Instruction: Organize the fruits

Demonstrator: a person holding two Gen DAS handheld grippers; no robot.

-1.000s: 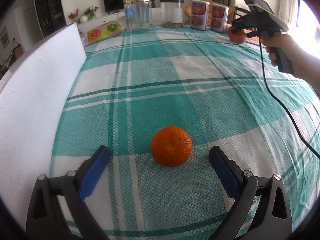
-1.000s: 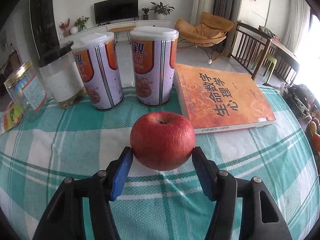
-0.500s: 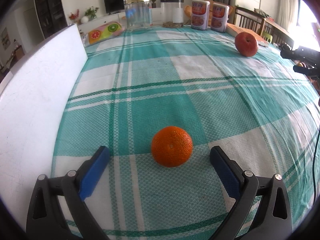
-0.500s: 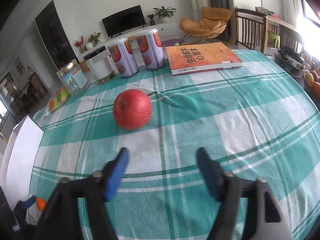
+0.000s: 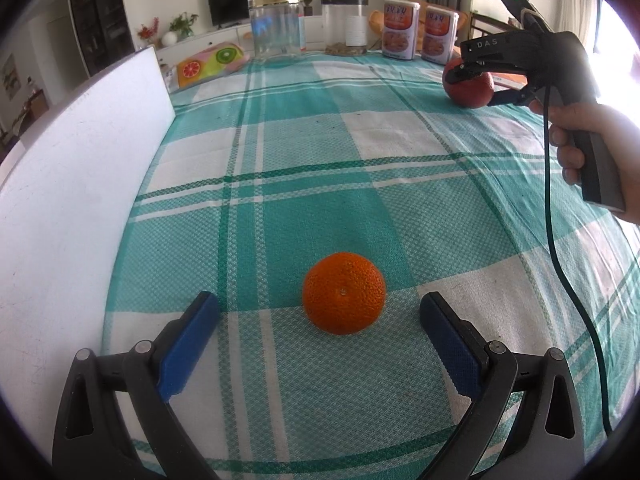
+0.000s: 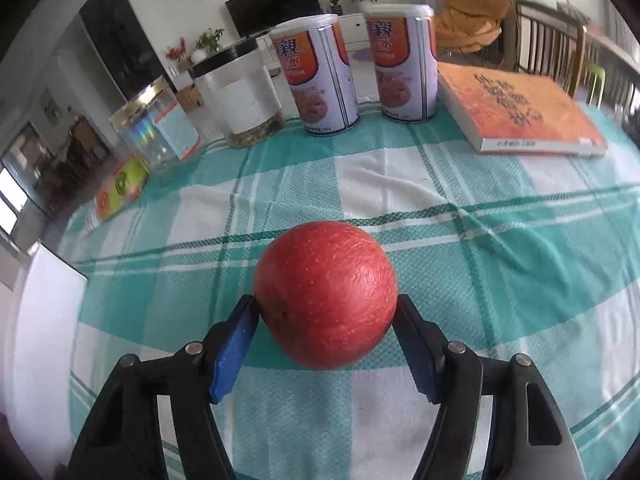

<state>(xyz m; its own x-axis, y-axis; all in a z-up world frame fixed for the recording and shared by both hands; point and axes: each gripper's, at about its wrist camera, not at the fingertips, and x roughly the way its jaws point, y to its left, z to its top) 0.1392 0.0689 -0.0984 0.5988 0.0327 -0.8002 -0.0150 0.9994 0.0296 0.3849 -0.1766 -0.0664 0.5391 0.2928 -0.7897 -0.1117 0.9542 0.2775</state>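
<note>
Right tongs [image 6: 326,330] pinching a red apple [image 6: 326,294], blue pads [image 6: 234,350] pressed against both its sides; jaws just closed in on it after standing wider. Apple low over the checked green-and-white cloth of the worktop [image 6: 500,264]; whether resting on it or lifted just clear, cannot tell. Seen from the left wrist view, same apple [image 5: 470,90] far off at the right side of the worktop, half hidden by the black body of the right tongs [image 5: 486,84], with a hand [image 5: 576,148] wrapped round the grip and a black cable [image 5: 560,264] trailing down toward the near edge.

Left tongs [image 5: 320,322] spread wide, pointed down at the cloth. Orange [image 5: 344,293] sitting on the worktop between the two blue pads [image 5: 188,346], clear of both, a little nearer the right one.

Beyond the apple, along the far edge: two tall tins [image 6: 362,68] side by side, an orange book [image 6: 516,112] lying flat just right of them, a black-lidded jar [image 6: 240,96] to their left, then a clear jar with a gold lid [image 6: 154,124], and a flat fruit-printed packet [image 6: 120,188] at the far left. White board [image 5: 68,184] standing upright along the left edge of the worktop, well apart from the orange.
</note>
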